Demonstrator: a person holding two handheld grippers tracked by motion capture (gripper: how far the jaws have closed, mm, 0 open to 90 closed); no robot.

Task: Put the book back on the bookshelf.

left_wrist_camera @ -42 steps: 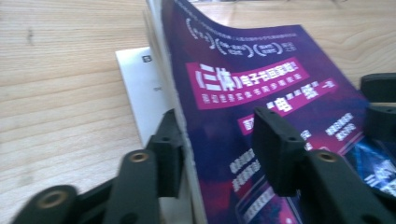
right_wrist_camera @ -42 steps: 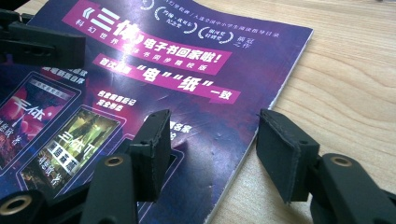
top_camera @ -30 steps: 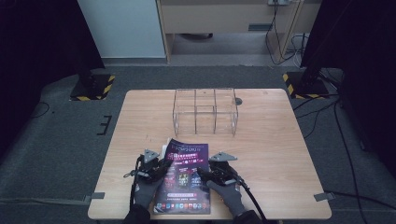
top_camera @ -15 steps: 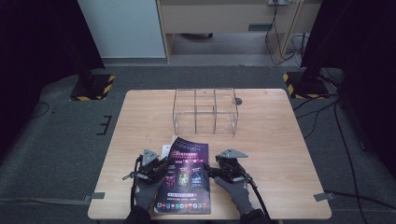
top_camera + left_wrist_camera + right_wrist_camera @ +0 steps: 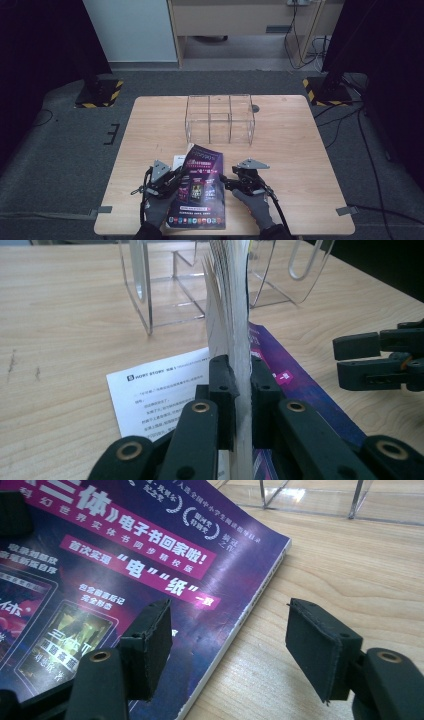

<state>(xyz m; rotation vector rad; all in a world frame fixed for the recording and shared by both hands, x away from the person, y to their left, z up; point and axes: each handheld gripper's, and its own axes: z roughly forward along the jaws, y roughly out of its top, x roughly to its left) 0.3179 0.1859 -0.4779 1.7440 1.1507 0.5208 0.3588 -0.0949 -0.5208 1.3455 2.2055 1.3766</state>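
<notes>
Magazine: glossy purple paperback magazine [image 5: 199, 189] at the near edge of the pale wooden table [image 5: 300, 150], between the two hands, its left side raised off the wood

Long axis: runs from 6 o'clock near the person to 12 o'clock, its far end aimed at the clear acrylic divided box [image 5: 220, 119] that stands well apart up the table

Left gripper [image 5: 172, 180]: at 9 o'clock of the magazine, jaws clamped tight on its left edge; in the left gripper view the fanned page edges [image 5: 231, 300] rise between the black pads

Right gripper [image 5: 227, 642]: at 3 o'clock, jaws standing apart and gripping nothing; the magazine's right edge lies between them, one pad over the cover, the other over bare wood

Nearer hand: the left already has the magazine, so the coming move turns on the right closing on the 3 o'clock edge, I judge

White sheet: printed white paper sheet [image 5: 165, 395] flat on the table under the raised left side, poking out at 10 o'clock

Hard to make out: how much of the sheet lies beneath the magazine is hidden; the near corners are cut off by the gloved hands in the high view; whether the right pads touch the cover I cannot tell
</notes>
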